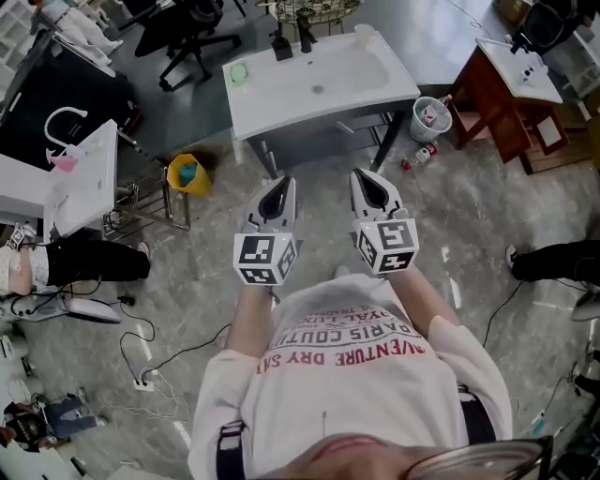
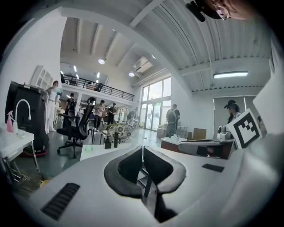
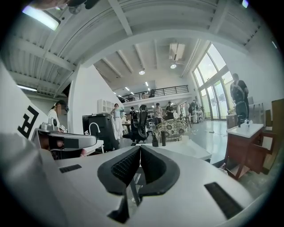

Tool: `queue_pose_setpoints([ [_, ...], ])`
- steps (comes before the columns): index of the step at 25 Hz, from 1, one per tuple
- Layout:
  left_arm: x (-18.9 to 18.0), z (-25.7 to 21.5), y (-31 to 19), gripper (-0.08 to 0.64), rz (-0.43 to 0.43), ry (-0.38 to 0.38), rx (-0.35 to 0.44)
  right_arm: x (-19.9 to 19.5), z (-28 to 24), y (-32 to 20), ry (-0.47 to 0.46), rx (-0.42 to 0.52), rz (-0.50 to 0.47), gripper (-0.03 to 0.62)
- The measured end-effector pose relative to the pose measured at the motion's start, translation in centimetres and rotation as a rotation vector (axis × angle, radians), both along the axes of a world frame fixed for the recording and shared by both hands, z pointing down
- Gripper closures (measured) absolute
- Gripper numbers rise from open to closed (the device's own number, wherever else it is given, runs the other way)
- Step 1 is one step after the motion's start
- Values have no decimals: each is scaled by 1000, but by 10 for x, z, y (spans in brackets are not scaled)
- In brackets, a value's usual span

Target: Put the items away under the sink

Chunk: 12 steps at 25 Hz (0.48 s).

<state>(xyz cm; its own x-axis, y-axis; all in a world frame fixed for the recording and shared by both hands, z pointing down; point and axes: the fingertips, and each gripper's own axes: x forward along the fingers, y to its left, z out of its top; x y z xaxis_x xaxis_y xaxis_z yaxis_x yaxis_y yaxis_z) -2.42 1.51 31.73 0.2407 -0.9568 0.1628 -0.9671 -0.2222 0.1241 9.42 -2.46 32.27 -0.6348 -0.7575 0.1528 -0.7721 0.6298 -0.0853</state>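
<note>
The white sink vanity (image 1: 319,89) stands ahead of me on the grey floor, with a grey frame (image 1: 323,141) beneath its basin. Two black bottles (image 1: 281,47) and a green pad (image 1: 238,72) rest on its top, in front of a wire basket (image 1: 309,9). My left gripper (image 1: 279,183) and right gripper (image 1: 367,176) are held side by side at chest height, well short of the vanity. Both are shut and empty. The left gripper view shows the shut pads (image 2: 133,166) and the bottles (image 2: 108,142) beyond; in the right gripper view the bottles (image 3: 155,141) stand past the pads (image 3: 126,166).
A white bin (image 1: 430,117) and a small bottle (image 1: 422,155) sit on the floor right of the vanity. A yellow bucket (image 1: 188,173) is at its left. A wooden cabinet (image 1: 506,94) stands far right, a white faucet table (image 1: 84,178) far left. Cables cross the floor.
</note>
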Motion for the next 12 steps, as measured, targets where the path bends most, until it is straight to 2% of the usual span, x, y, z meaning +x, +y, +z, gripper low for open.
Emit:
queue_pose_setpoints([
  [7,21,16,-65,532,-16,-19,-56,20,15,-73,4,-41,-32,568],
  [12,12,13,-111,532,-14,-35,-36,11,23,-115,0,-50,-37,568],
])
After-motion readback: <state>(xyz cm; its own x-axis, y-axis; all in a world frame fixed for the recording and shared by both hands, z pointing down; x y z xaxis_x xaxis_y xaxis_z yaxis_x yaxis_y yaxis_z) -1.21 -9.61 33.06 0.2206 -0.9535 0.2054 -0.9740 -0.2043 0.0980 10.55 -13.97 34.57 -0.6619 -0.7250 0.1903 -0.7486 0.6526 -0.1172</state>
